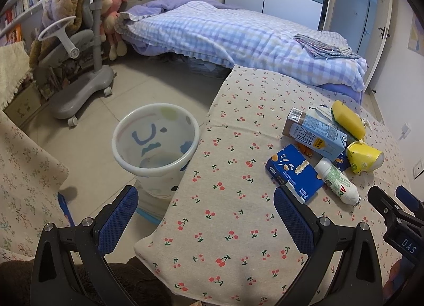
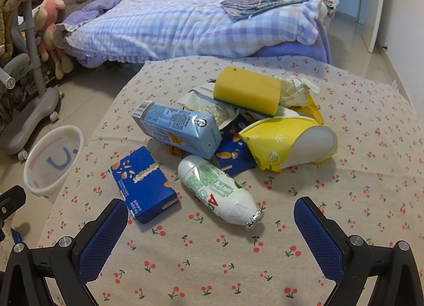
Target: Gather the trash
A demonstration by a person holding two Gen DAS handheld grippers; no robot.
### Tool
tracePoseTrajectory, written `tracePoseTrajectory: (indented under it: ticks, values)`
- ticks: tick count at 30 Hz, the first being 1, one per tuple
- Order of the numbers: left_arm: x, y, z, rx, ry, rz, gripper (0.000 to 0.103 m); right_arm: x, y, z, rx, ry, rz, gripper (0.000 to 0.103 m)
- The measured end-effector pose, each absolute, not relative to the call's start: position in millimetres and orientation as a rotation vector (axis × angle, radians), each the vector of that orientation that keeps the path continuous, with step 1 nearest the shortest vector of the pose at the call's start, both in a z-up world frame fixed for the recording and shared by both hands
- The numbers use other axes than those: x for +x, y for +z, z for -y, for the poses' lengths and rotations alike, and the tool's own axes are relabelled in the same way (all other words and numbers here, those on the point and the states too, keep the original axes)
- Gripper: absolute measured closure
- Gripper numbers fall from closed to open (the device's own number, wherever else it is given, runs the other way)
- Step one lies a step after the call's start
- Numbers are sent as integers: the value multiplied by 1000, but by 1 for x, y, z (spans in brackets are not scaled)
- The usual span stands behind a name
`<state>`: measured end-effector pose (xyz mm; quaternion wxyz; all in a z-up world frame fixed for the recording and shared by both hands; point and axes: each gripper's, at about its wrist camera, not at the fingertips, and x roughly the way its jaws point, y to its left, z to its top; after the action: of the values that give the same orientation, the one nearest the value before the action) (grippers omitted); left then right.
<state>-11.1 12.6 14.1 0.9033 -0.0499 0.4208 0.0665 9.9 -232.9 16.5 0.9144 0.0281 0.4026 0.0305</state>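
Looking from the left wrist camera, the left gripper (image 1: 205, 215) hangs over the near left edge of a tabletop (image 1: 238, 109) covered in cherry-print cloth; its jaws are spread wide and hold nothing. Just beyond that edge, on the floor, stands a white waste bin (image 1: 156, 170) with coloured shapes on its wall, and it looks empty. The trash lies heaped on the right of the tabletop: a dark blue biscuit box (image 1: 291, 170), a white drink bottle (image 1: 336, 178), a light blue carton (image 1: 315, 131), a yellow paper cup (image 1: 364, 158) on its side and a yellow sponge (image 1: 347, 117). The tip of the right gripper (image 1: 392, 200) shows at the far right. I judge that collecting has not yet begun. Between bin and tabletop edge there is little room; the floor to the bin's left is open as far as a grey wheeled chair (image 1: 76, 67).

From the right wrist camera, the right gripper (image 2: 210, 222) faces the heap, jaws wide apart and empty. The bottle lies nearest, foil-capped neck pointing toward the gripper, just beside the biscuit box, which lies flat near the left edge. The carton leans on the pile behind, and crumpled wrappers (image 2: 294, 88) sit at the back. The next move likely calls for closing on the bottle across its body, then carrying it left over the edge to the bin. The cloth in front is bare, so the approach is free.
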Motion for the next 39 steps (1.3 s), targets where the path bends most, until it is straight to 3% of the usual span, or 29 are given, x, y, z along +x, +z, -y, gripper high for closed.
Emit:
tracePoseTrajectory:
  ticks: [29, 39]
  values:
    - [-2, 11, 0, -111, 135, -918, 0, 12, 19, 241, 68, 53, -844, 0]
    - [39, 18, 20, -29, 68, -982, 0, 32, 34, 285, 97, -19, -906, 0]
